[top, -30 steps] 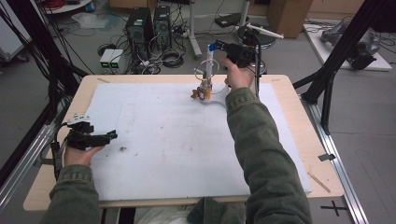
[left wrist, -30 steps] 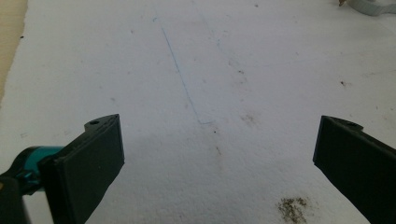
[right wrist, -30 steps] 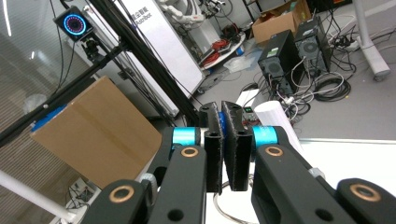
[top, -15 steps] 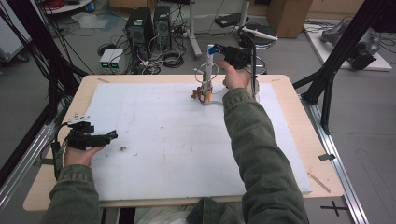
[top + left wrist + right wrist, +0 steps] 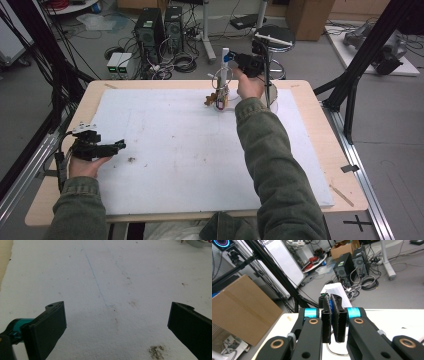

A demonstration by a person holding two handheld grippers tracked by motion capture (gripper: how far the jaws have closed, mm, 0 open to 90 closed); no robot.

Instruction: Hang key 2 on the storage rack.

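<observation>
Left gripper: in the high view it lies low over the near left part of the white sheet, held in the person's left hand; in its own view the two black jaws stand wide apart with nothing between them, bare sheet under them.
Brown smudge: on the sheet just beyond the left gripper, near its right-hand jaw in the left gripper view.
Right gripper: raised above the far edge of the table, at the end of the outstretched right arm; jaws clenched almost together on a thin upright blue and white piece, which sticks up past the jaw tips.
Small object: brown and reddish, standing on the far middle of the sheet, directly under the raised right gripper; a wire loop rises from it. Whether the clamped piece joins it I cannot tell.
</observation>
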